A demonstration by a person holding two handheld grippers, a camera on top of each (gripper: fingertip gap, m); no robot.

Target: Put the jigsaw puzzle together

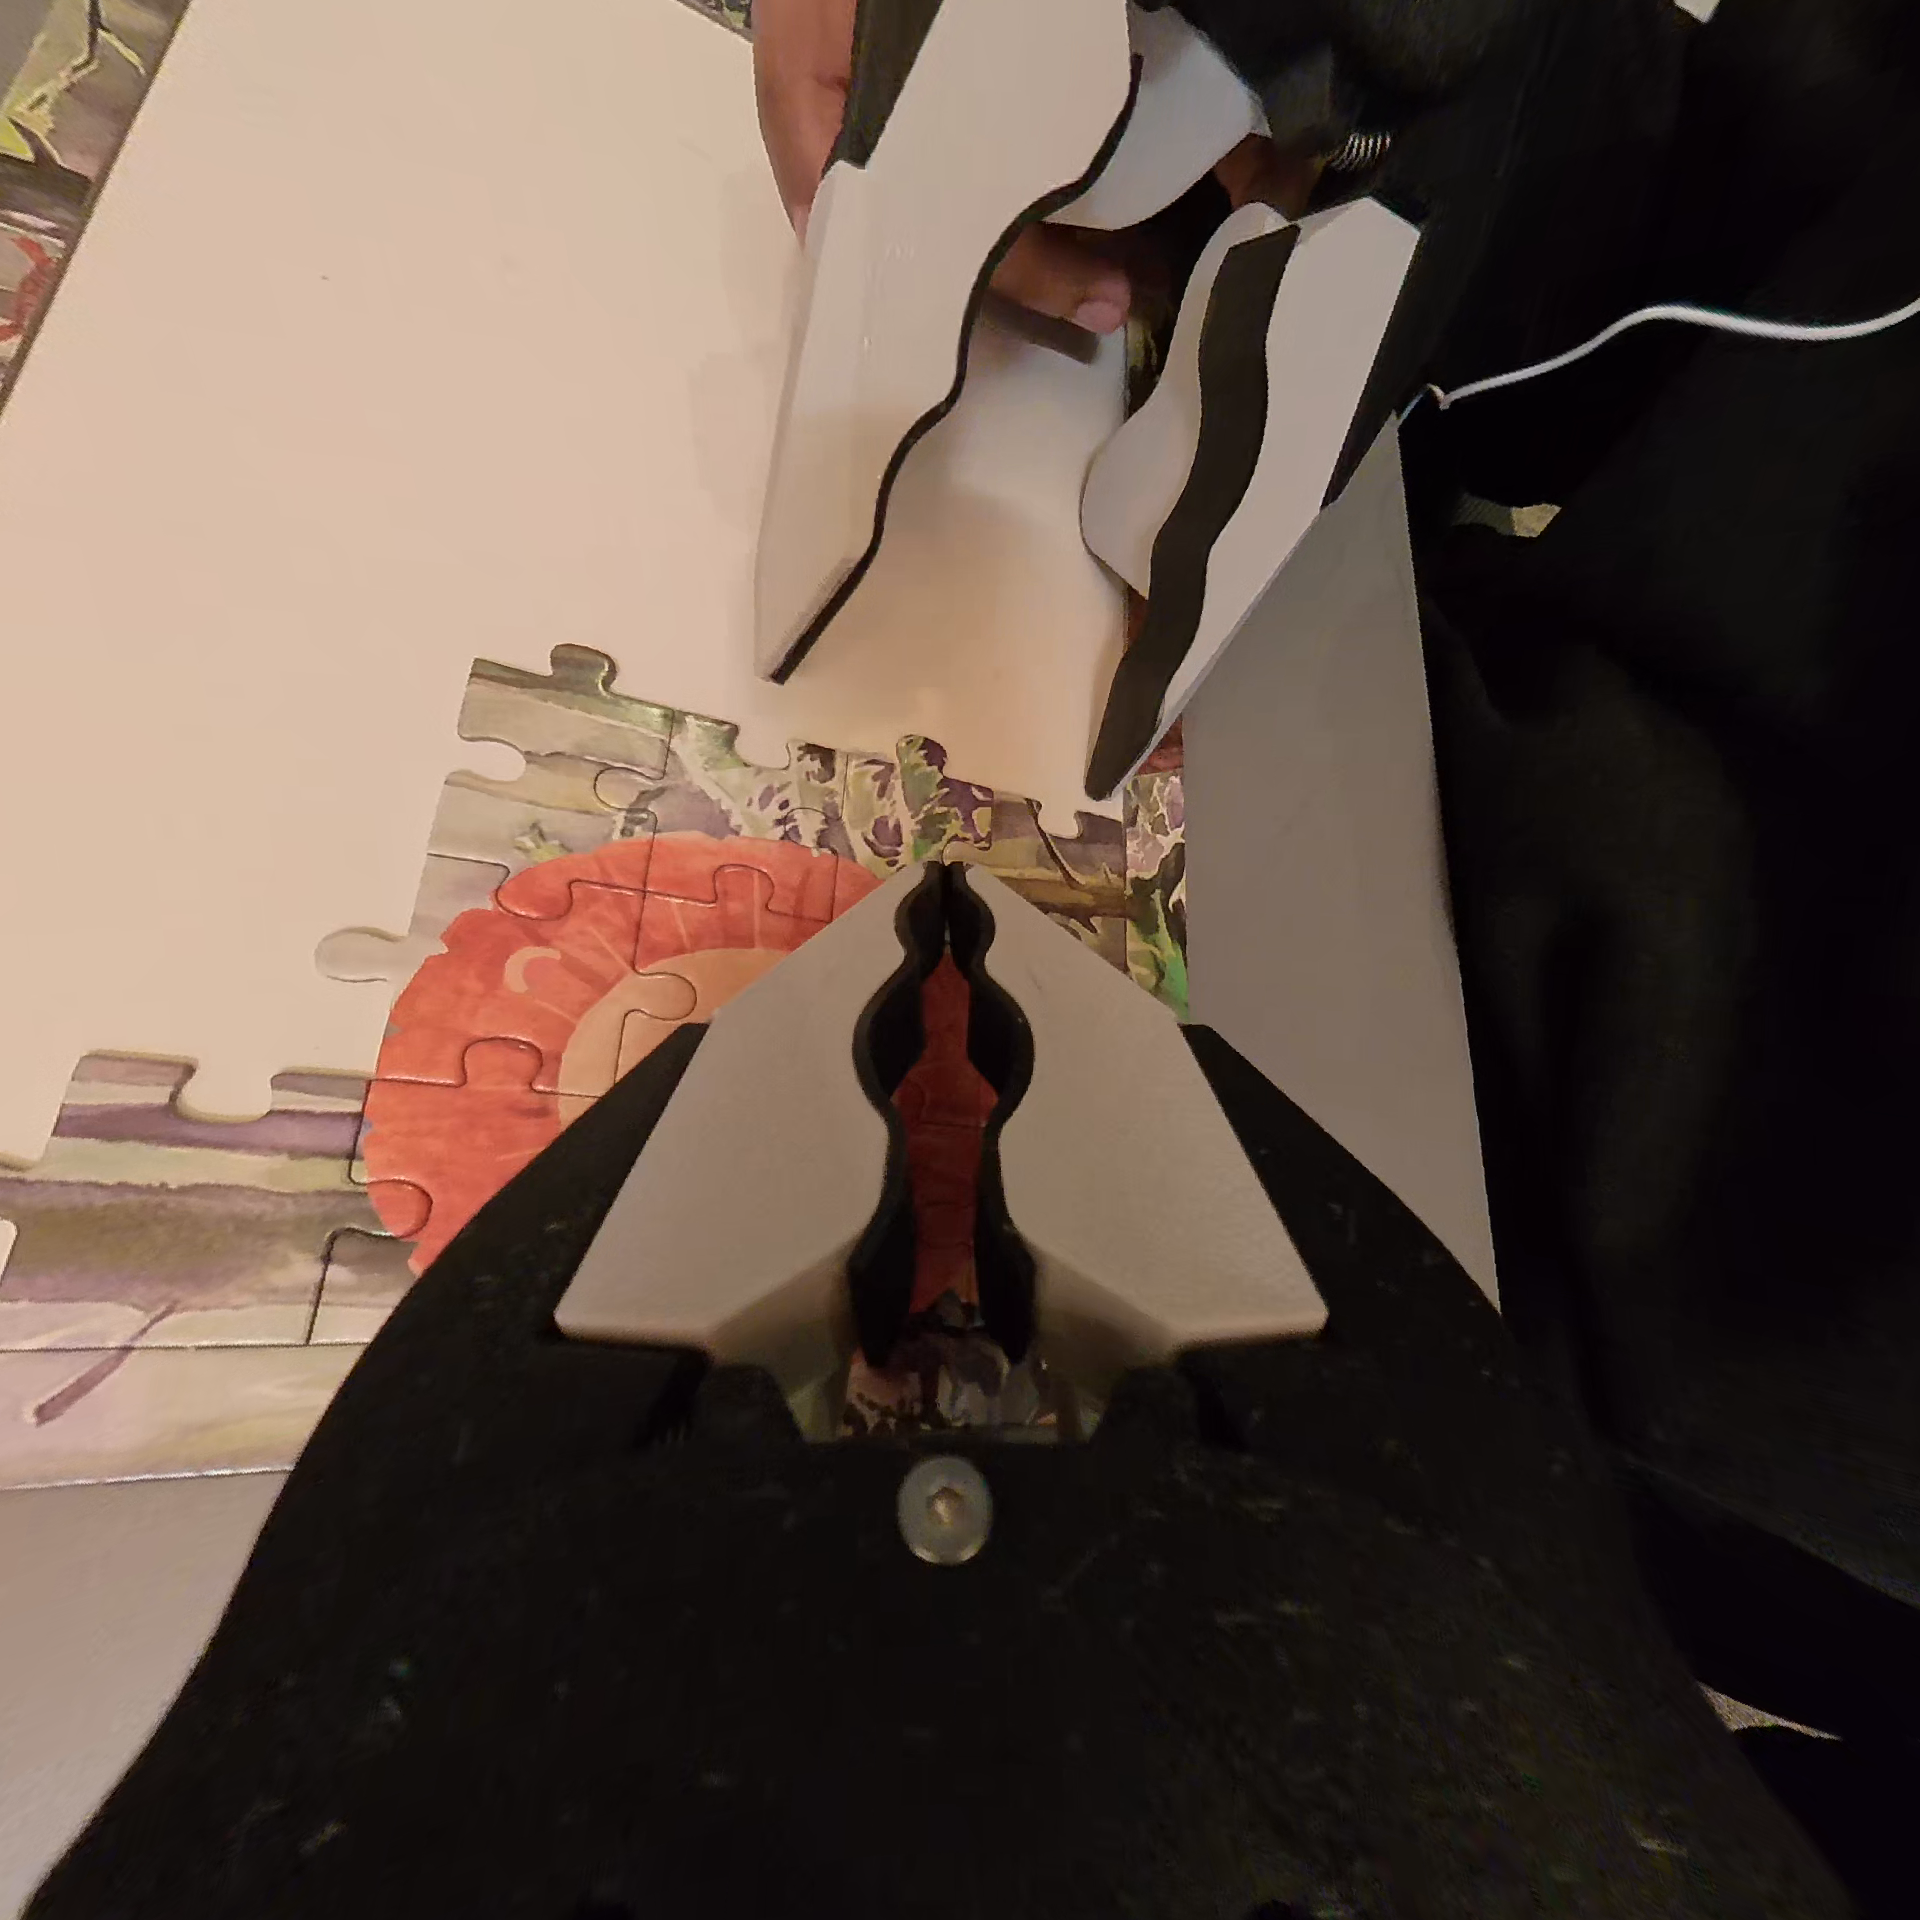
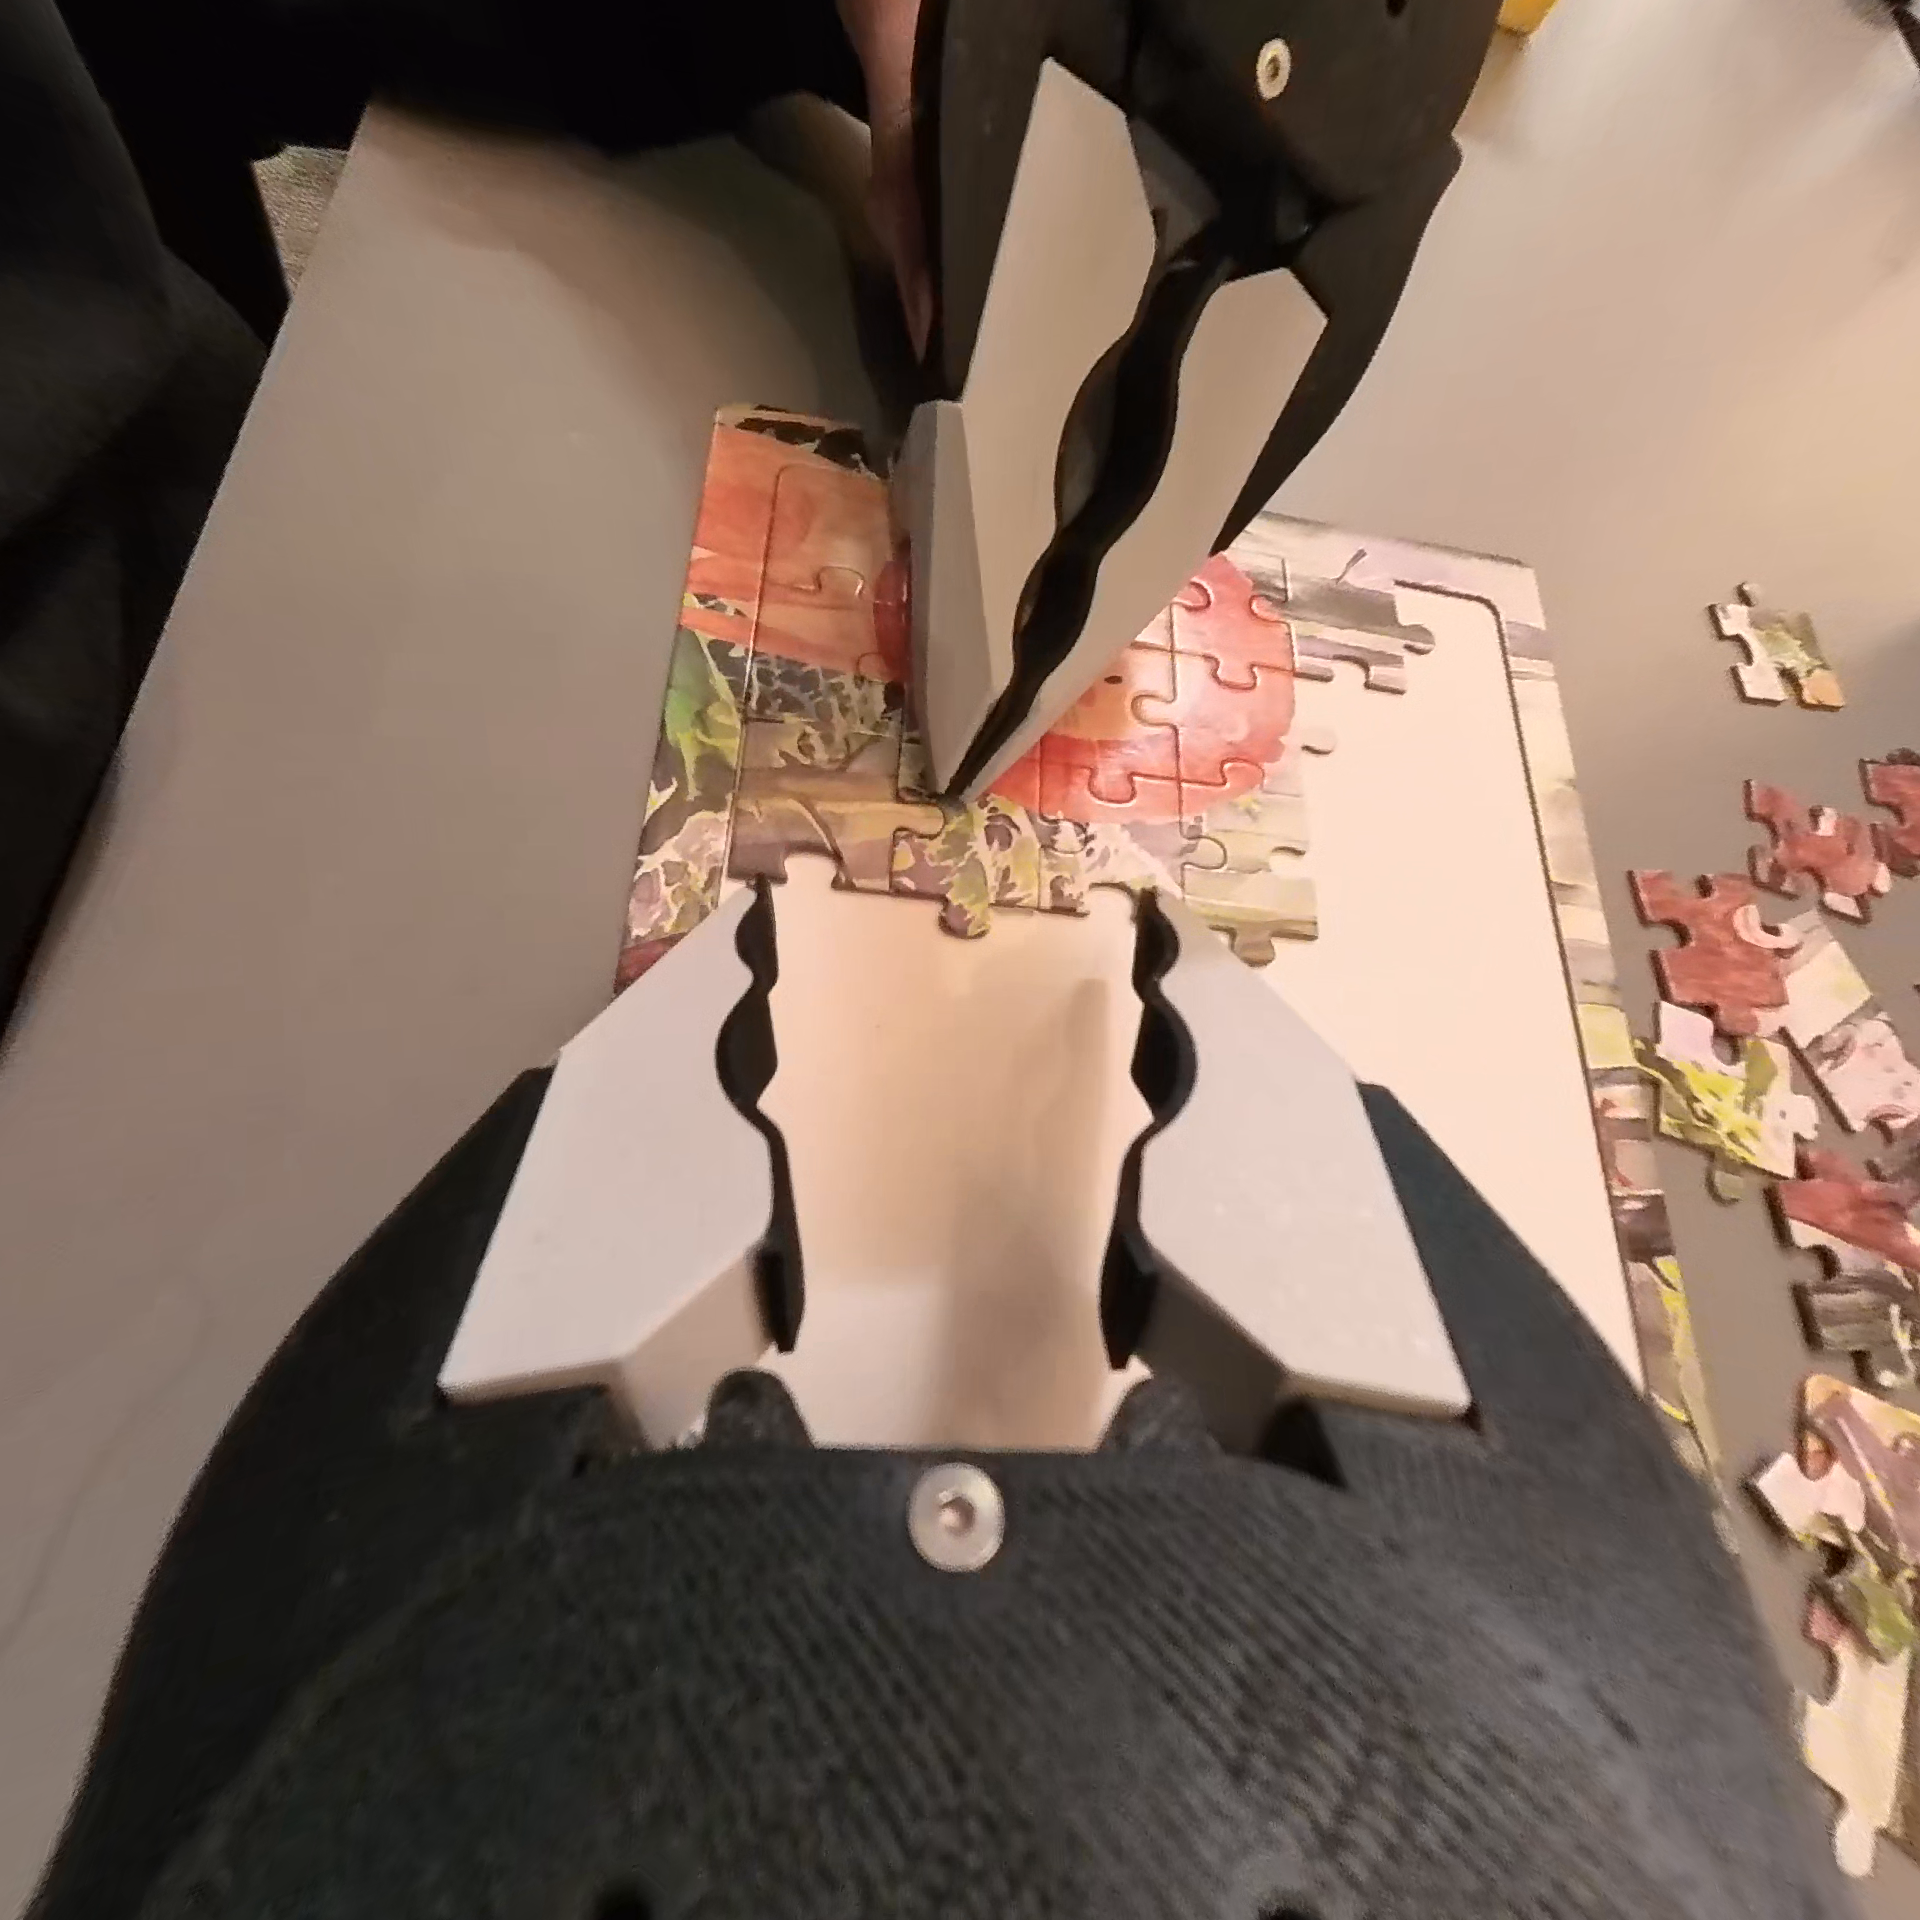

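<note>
Left hand-held gripper (image 2: 951,784), fingers pinched together and empty, pressed its tip on the assembled puzzle section (image 2: 1091,727) in the tray (image 2: 1403,935), likely seating a piece; right hand-held gripper (image 2: 951,914) waited wide near, loose pieces (image 2: 1766,997) right on tabletop (image 2: 1558,312).

The tabletop (image 2: 1558,343) is plain and pale grey, smooth, and lit by warm, yellowish light. Its straight edge (image 2: 312,312) runs along one side. Beyond this edge everything is very dark, nearly black. A small yellow thing (image 2: 1522,12) shows at the far side.
</note>
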